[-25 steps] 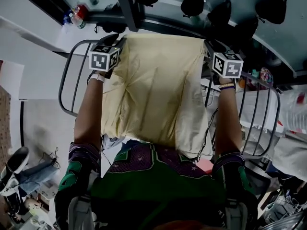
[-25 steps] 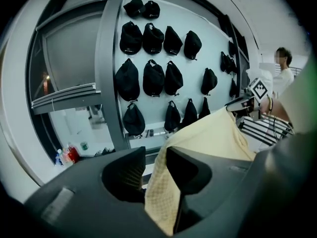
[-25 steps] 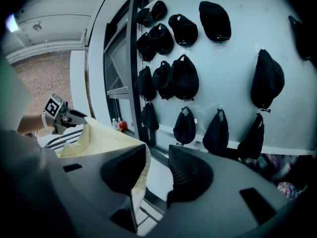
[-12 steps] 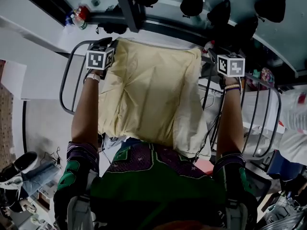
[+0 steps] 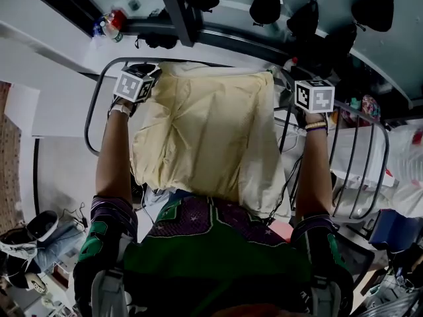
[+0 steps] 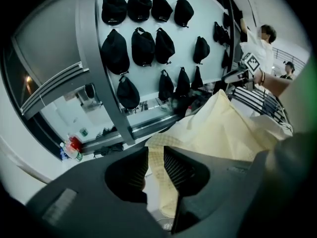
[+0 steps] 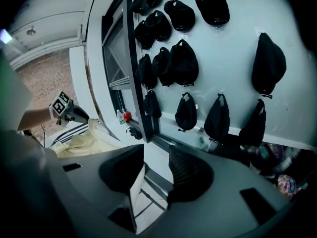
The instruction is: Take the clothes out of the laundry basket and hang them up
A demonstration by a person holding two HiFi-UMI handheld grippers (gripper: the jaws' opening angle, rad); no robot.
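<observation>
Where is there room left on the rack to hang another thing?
The bare bars right of the yellow cloth are free, and so is a narrow strip by the rack's left rim. The middle is crowded: the cloth covers it.

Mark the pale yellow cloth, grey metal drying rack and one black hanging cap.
pale yellow cloth (image 5: 205, 131), head view, its middle
grey metal drying rack (image 5: 87, 121), head view, left rail
black hanging cap (image 5: 266, 5), head view, crown

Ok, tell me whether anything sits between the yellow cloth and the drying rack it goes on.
Nothing visible does. The yellow cloth lies spread across the rails of the drying rack, with no other garment showing between them; the cloth's underside is hidden.
</observation>
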